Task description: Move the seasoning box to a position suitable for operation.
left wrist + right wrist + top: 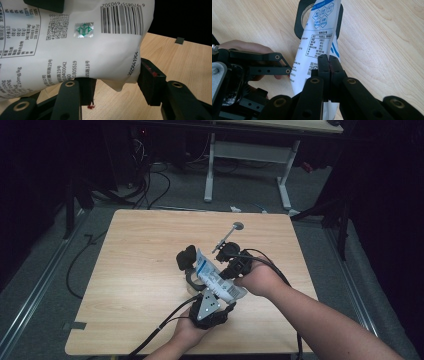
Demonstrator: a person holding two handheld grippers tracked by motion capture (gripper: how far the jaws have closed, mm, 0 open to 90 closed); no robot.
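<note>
**A white bag between two grippers, partly hidden**

A white bag (216, 279) with blue print is being held above the middle of the wooden table (135, 270). In the high view it is lying tilted, with its upper end pointing to the far left and its lower end toward the near right.

The right gripper (329, 65) is pinching the edge of the bag: in the right gripper view its two black jaws are standing pressed together with the thin seam between them, so it is fully closed on the bag. In the high view this gripper (235, 265) is partly covered by the bag and by the right hand (260, 279).

The left gripper (115, 85) is standing with its jaws about half open. In the left gripper view a bottom corner of the bag (75, 47) is hanging between the jaws. The right jaw is sitting just beside the bag's edge, and the left jaw is partly behind the bag, so I cannot tell for sure if the pads are pressing on it. The bag is cut off at the top and left of this view, and its small print is hard to read.

Under the bag, a black ring-shaped thing (300, 17) with a clear middle is lying on the table; most of it is hidden by the bag. A thin metal rod with a round end (229, 234) is lying farther away, and its near end is disappearing behind the right gripper.
</note>
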